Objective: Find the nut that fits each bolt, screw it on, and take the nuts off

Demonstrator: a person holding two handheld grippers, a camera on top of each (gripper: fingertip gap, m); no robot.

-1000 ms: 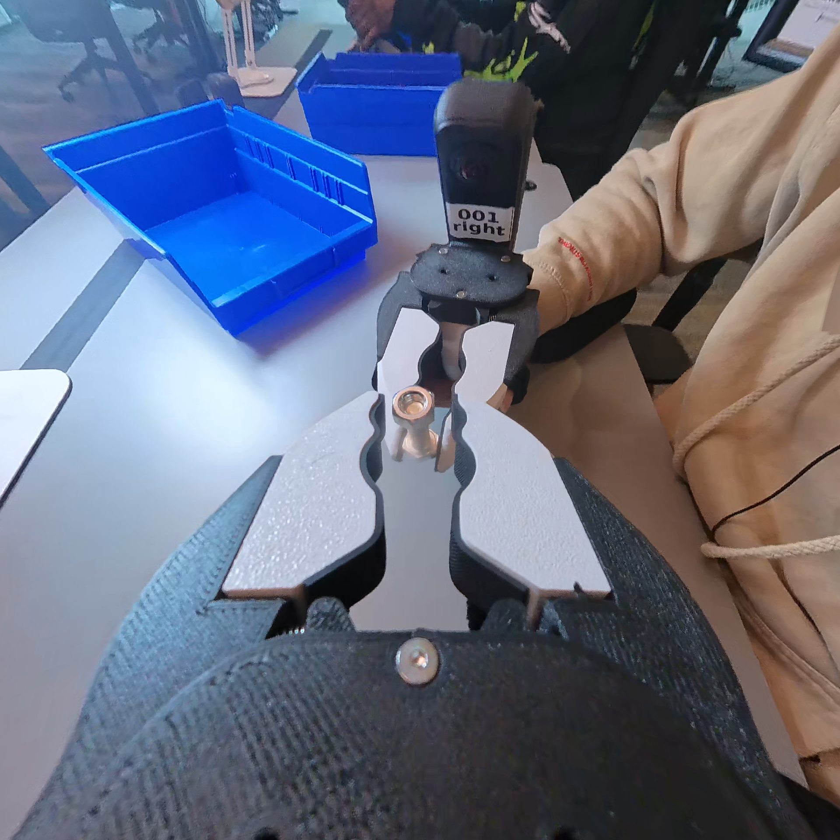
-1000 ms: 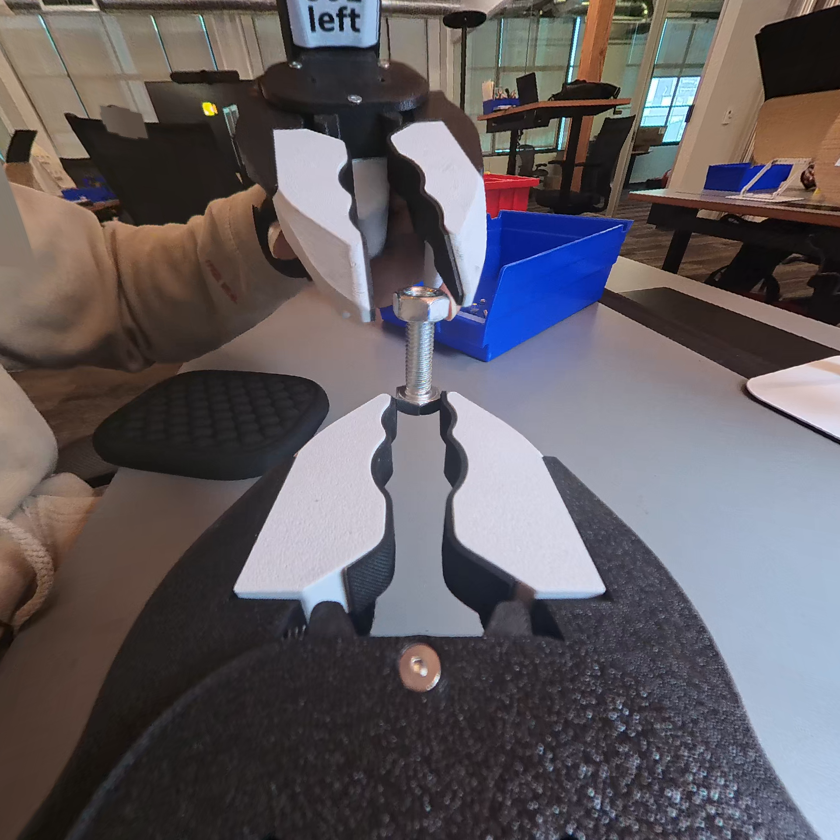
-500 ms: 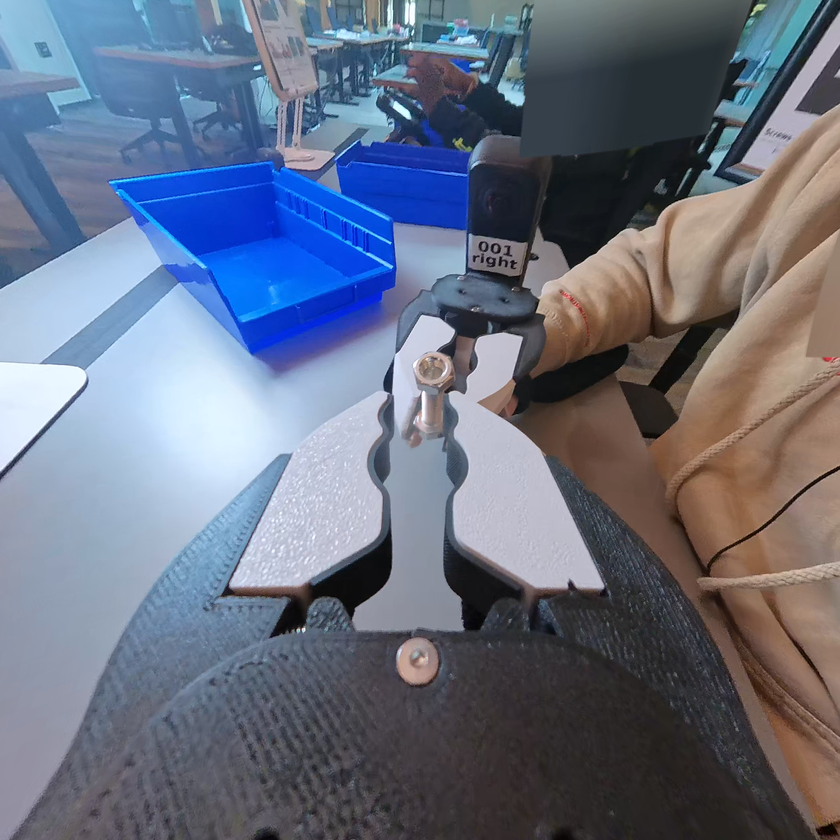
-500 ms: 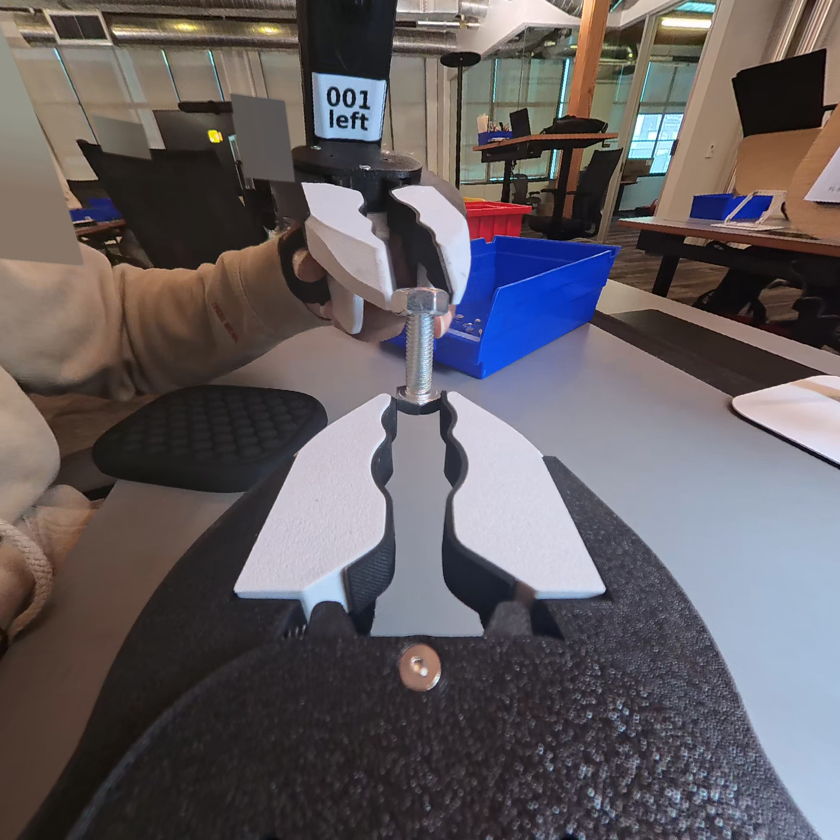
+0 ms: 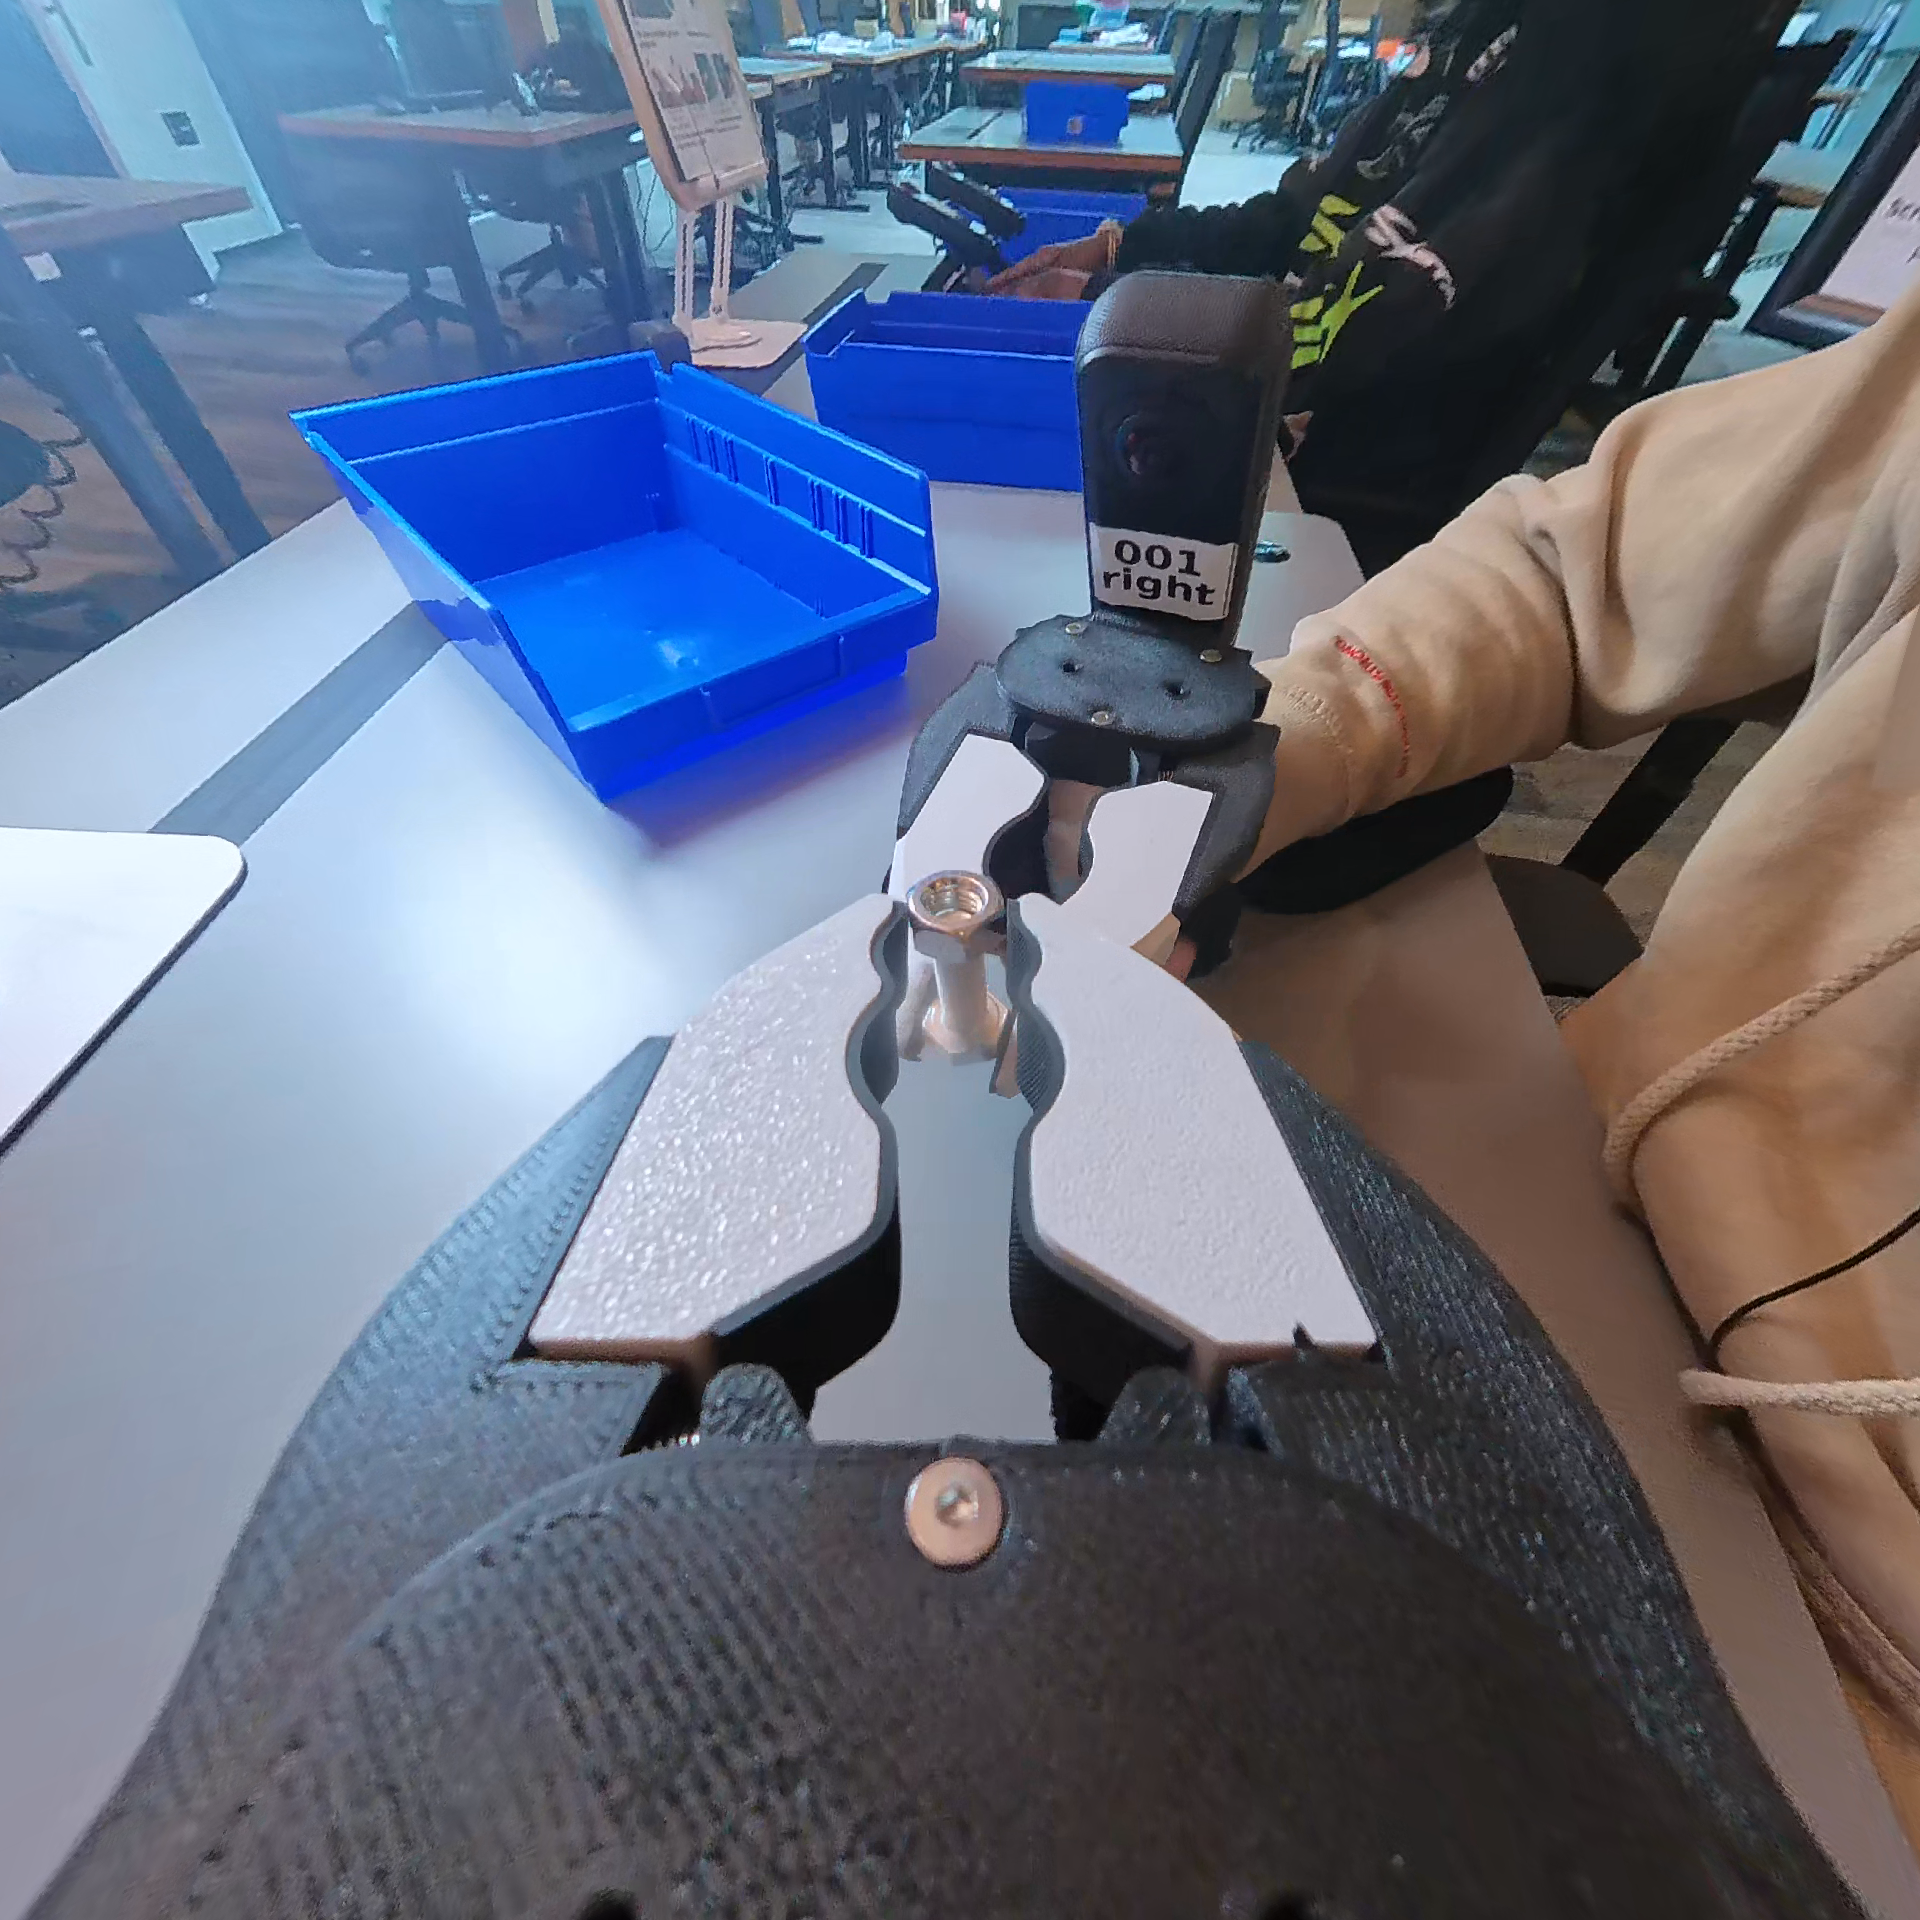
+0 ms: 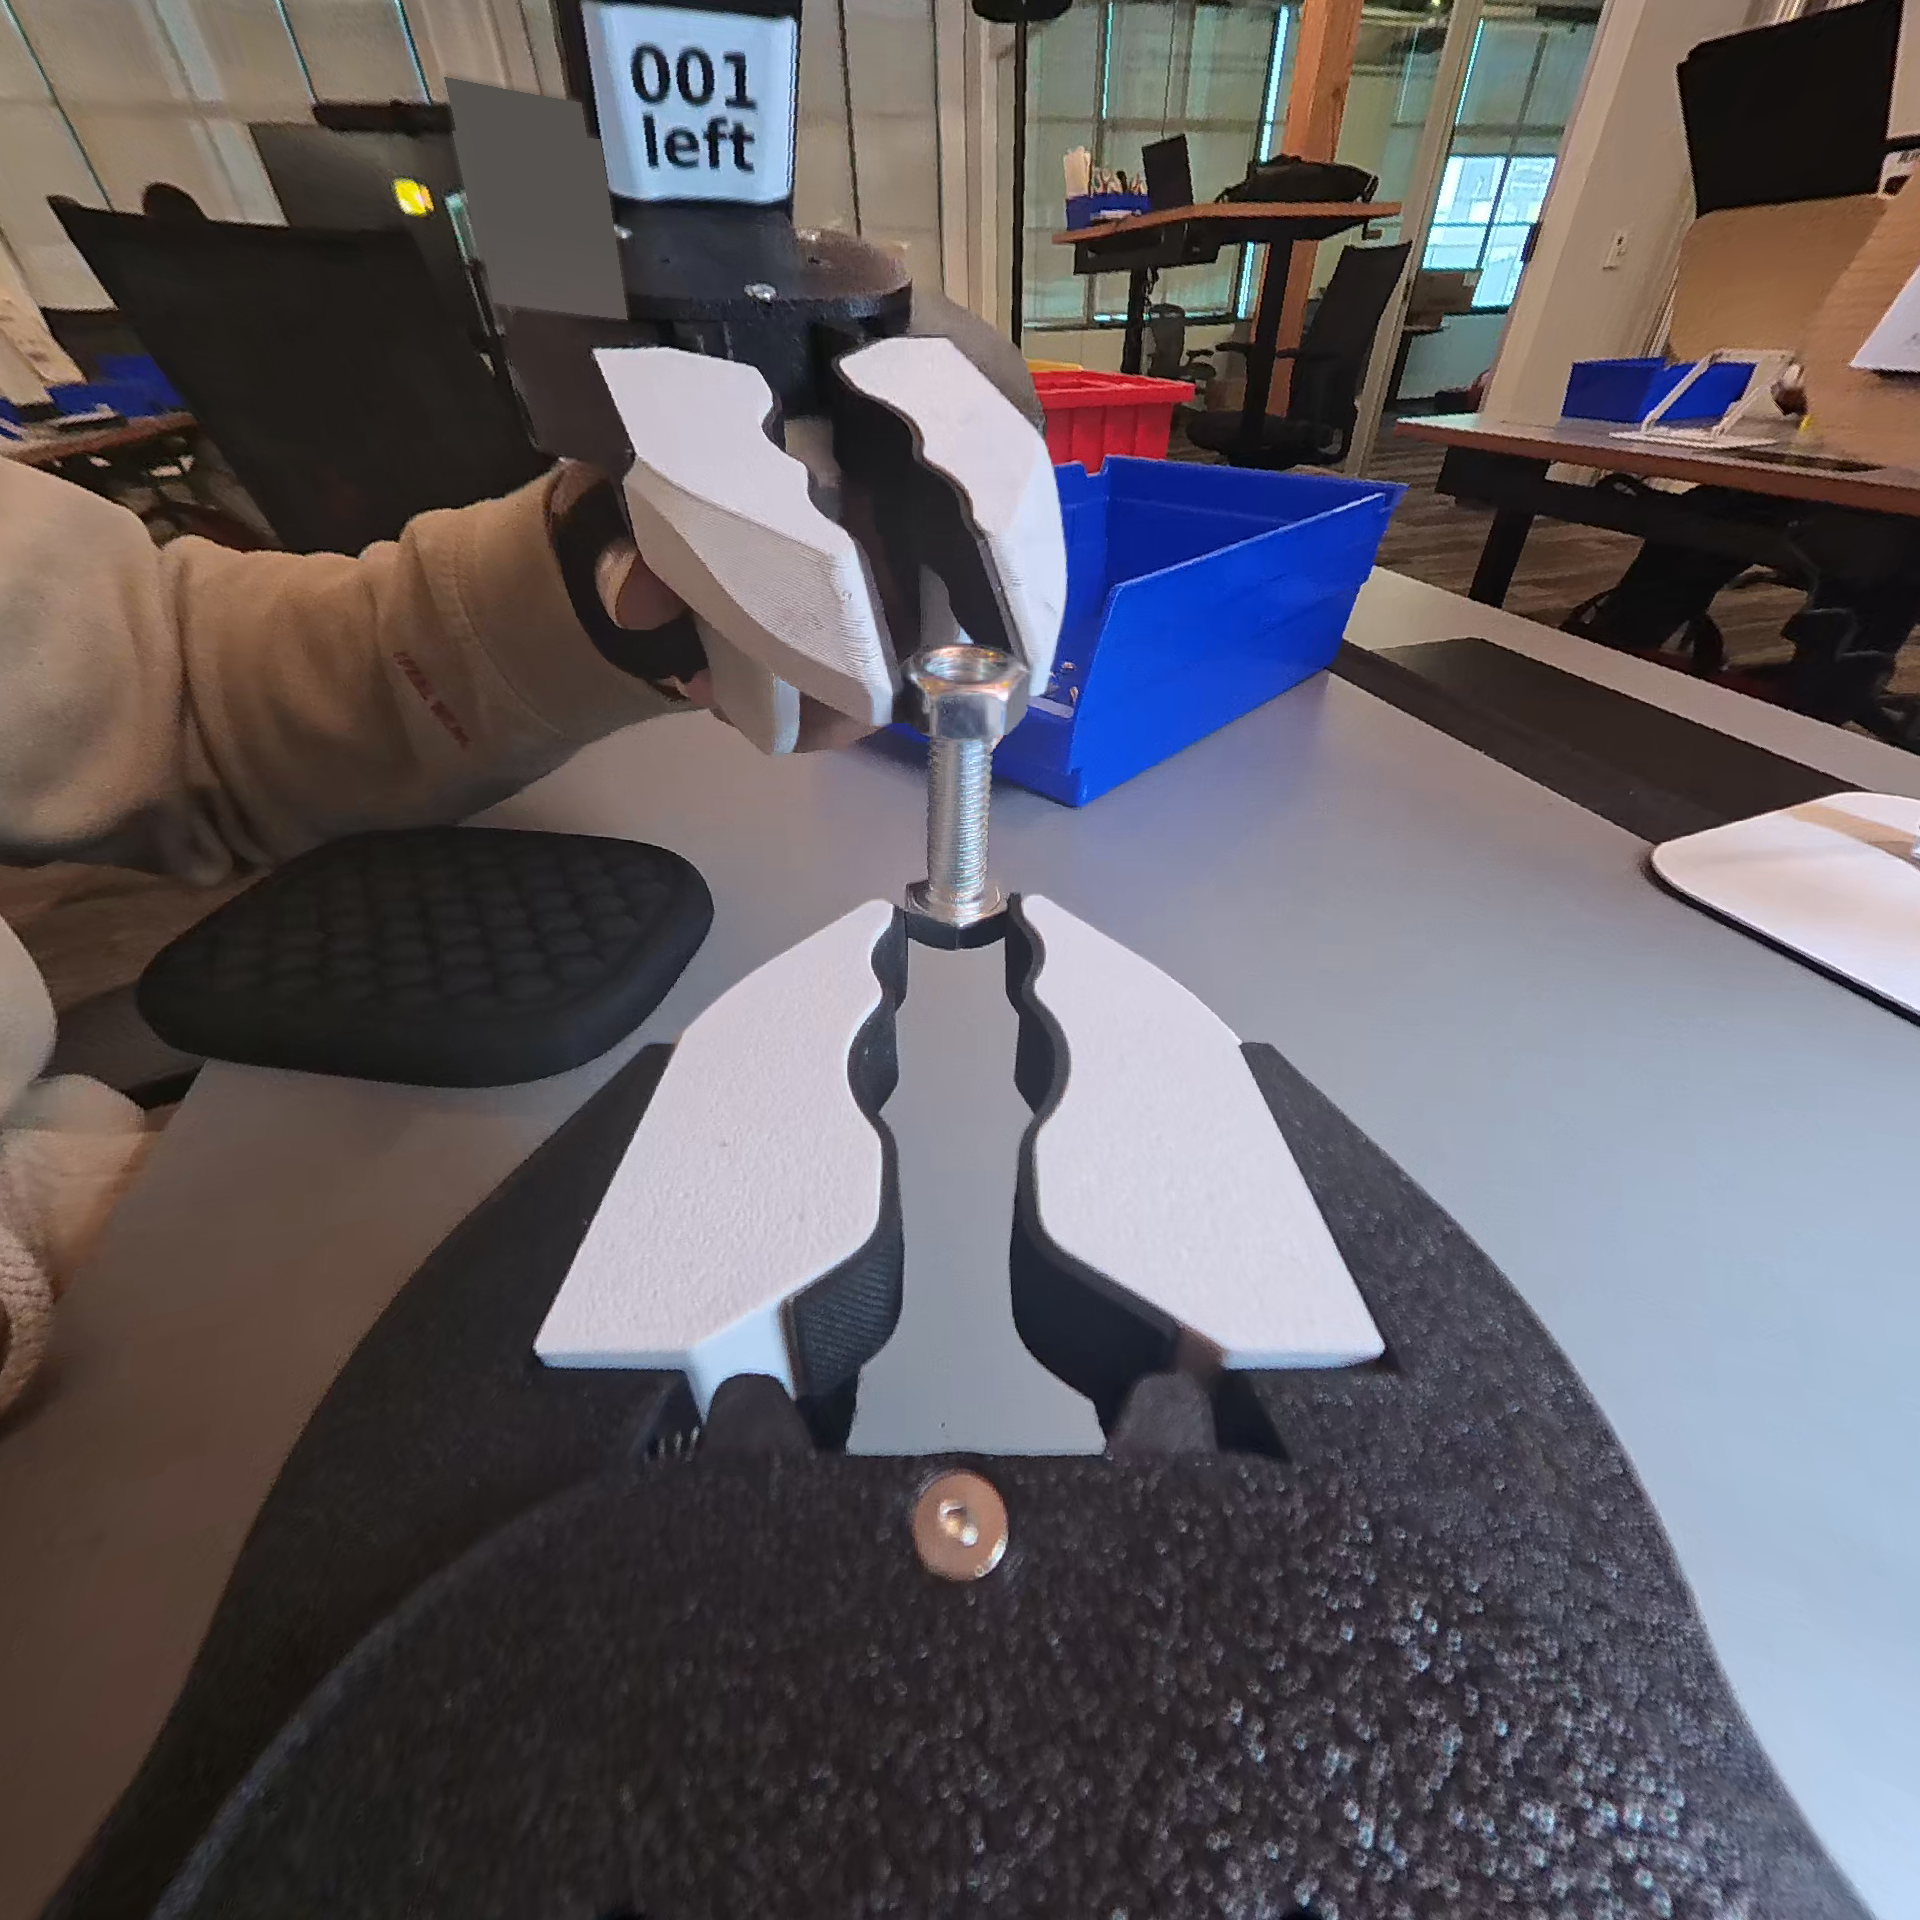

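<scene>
Blue bin (image 5: 665, 582) farther back now, grey table (image 5: 312, 1039), open-plan office.

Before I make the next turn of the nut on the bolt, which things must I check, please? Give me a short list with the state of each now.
1. Right gripper jaws shut on the bolt head: ok.
2. Left gripper jaws shut on the nut: ok.
3. Nut sits at the bolt's far end: ok.
4. Nut square to the bolt, not tilted: ok, it looks straight.
5. Threads really engaged: cannot tell.
6. Blue bin apart from both grippers: ok.
</scene>
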